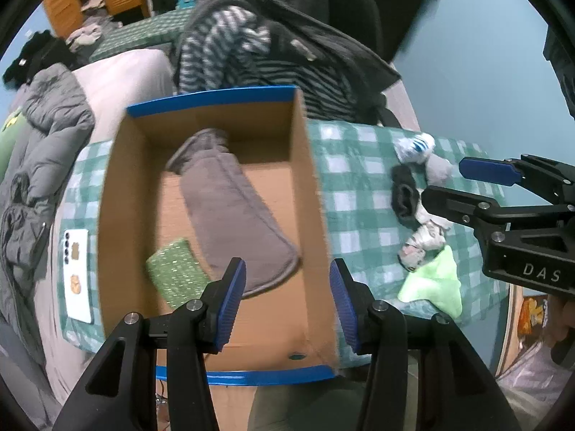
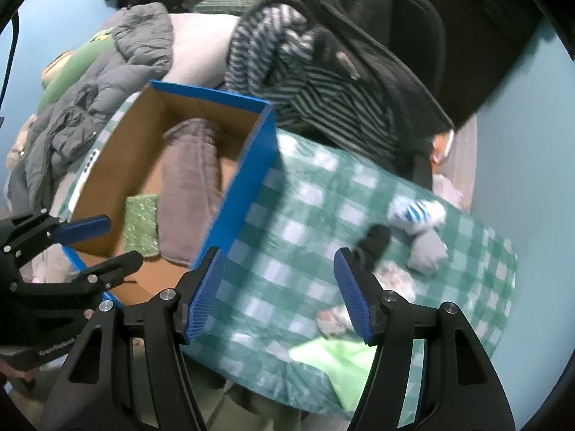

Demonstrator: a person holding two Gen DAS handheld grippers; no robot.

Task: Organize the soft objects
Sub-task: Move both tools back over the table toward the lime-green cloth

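Observation:
An open cardboard box with blue rims stands on a green checked cloth. Inside lie a grey towel and a green sparkly sponge. My left gripper is open and empty above the box's near end. My right gripper is open and empty over the cloth, right of the box; it also shows in the left wrist view. On the cloth lie a white-blue sock, a grey sock, a black sock, a patterned bundle and a light green cloth.
A pile of striped and dark clothes lies behind the box. A grey puffer jacket lies to the left. A white phone lies on the cloth left of the box.

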